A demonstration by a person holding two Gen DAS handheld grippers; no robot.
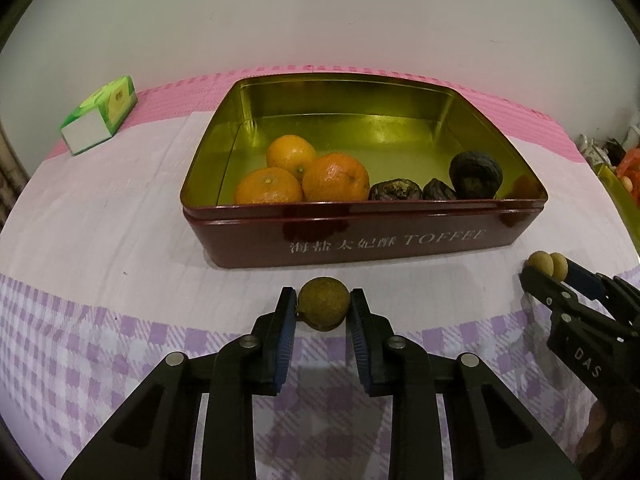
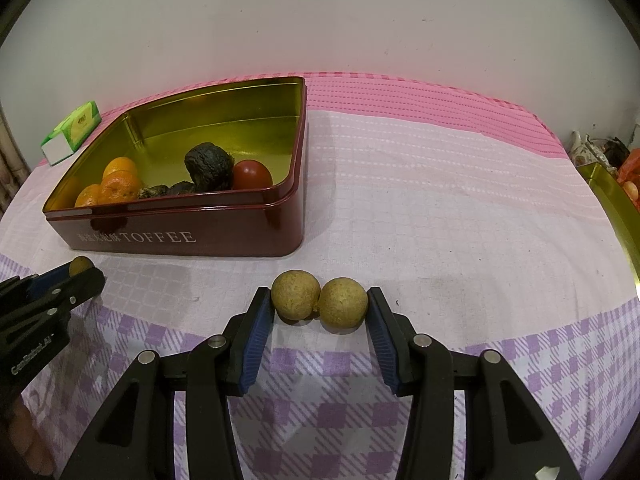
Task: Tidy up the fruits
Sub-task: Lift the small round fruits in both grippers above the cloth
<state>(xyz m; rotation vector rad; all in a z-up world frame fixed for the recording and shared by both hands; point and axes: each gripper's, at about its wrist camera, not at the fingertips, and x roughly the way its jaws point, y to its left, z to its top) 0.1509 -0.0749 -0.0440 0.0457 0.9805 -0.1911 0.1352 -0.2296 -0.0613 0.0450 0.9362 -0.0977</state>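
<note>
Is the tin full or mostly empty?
Mostly empty. The tin holds three oranges, some dark fruits and a red fruit, all near its front wall; the gold floor behind them lies bare.

Black claw [image 1: 324, 312] — blue ribbed pads [image 1: 285, 340], silver screws

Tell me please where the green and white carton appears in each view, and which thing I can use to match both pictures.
Left wrist view: the green and white carton lies upper left on the pink cloth, left of the tin.
Right wrist view: the carton lies far left, beyond the tin's left corner.
Shared landmark: the red TOFFEE tin.
</note>
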